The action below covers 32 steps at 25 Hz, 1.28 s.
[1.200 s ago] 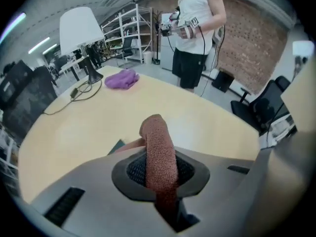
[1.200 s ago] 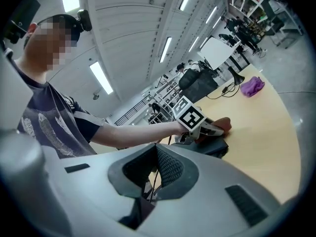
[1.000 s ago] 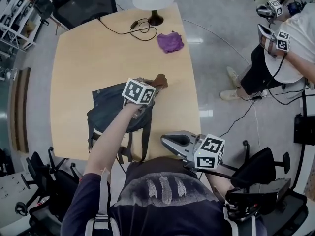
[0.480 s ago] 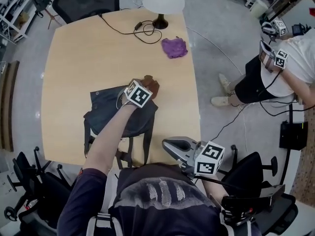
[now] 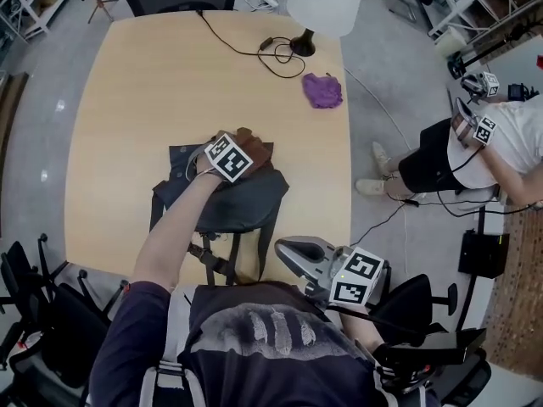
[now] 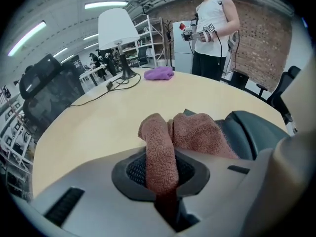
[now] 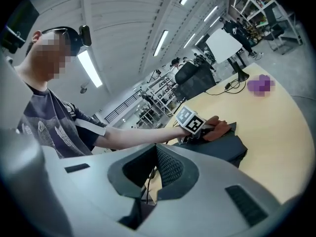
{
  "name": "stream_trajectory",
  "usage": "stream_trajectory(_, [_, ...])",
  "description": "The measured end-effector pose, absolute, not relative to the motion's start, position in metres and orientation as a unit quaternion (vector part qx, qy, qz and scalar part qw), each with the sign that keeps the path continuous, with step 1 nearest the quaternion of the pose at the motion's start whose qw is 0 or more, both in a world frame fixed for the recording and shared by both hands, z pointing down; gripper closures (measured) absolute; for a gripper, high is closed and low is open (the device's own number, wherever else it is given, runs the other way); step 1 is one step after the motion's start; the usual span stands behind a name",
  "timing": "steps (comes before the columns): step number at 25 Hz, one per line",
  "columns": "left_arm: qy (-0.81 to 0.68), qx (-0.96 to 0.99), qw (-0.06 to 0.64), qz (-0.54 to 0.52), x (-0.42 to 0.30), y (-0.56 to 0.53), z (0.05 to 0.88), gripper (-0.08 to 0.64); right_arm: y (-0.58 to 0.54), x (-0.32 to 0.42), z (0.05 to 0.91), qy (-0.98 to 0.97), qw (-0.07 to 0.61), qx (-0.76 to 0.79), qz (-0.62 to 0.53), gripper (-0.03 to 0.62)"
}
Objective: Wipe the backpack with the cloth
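Note:
A dark grey backpack (image 5: 242, 200) lies flat on the wooden table (image 5: 136, 83), straps toward the near edge. My left gripper (image 5: 253, 153) is shut on a rust-brown cloth (image 5: 257, 148) and presses it on the backpack's far end. In the left gripper view the cloth (image 6: 197, 135) runs up between the jaws of the left gripper (image 6: 163, 169) and bunches on the backpack (image 6: 252, 132). My right gripper (image 5: 284, 248) hovers past the table's near edge, shut and holding nothing. The right gripper view shows the right gripper (image 7: 153, 174) aimed at the backpack (image 7: 224, 147) and cloth (image 7: 220, 129).
A purple cloth (image 5: 322, 90) lies near the table's far right edge, beside a white lamp (image 5: 322, 2) and its black cable (image 5: 246, 49). Another person (image 5: 488, 147) with grippers stands right of the table. Office chairs (image 5: 42, 303) stand at the near left.
The head view has shifted. My left gripper has slid the brown cloth a little over the backpack's far end. The right gripper keeps its place off the near edge.

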<state>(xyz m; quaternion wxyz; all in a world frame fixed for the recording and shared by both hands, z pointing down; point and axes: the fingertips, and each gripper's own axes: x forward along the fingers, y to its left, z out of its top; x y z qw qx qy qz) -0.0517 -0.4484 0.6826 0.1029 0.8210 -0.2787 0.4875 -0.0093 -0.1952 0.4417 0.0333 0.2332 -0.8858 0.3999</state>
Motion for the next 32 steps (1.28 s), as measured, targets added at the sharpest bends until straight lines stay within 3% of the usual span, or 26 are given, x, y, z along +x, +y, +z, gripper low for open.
stream_trajectory(9, [-0.356, 0.785, 0.144, 0.486, -0.184, -0.450, 0.687, 0.505, -0.199, -0.035, 0.436, -0.891, 0.032, 0.228, 0.391, 0.591])
stream_trajectory(17, [-0.429, 0.744, 0.137, 0.493, -0.266, -0.435, 0.674, 0.505, -0.187, -0.037, 0.434, -0.894, 0.038, 0.220, 0.389, 0.591])
stream_trajectory(23, [-0.515, 0.681, 0.197, 0.482, -0.364, -0.414, 0.647, 0.505, -0.190, -0.040, 0.436, -0.894, 0.035, 0.213, 0.394, 0.591])
stream_trajectory(28, [-0.533, 0.663, 0.187, 0.490, -0.384, -0.392, 0.616, 0.505, -0.191, -0.041, 0.437, -0.899, 0.031, 0.195, 0.391, 0.591])
stream_trajectory(32, [-0.504, 0.673, 0.197, 0.504, -0.348, -0.374, 0.629, 0.505, -0.194, -0.042, 0.437, -0.902, 0.022, 0.186, 0.389, 0.591])
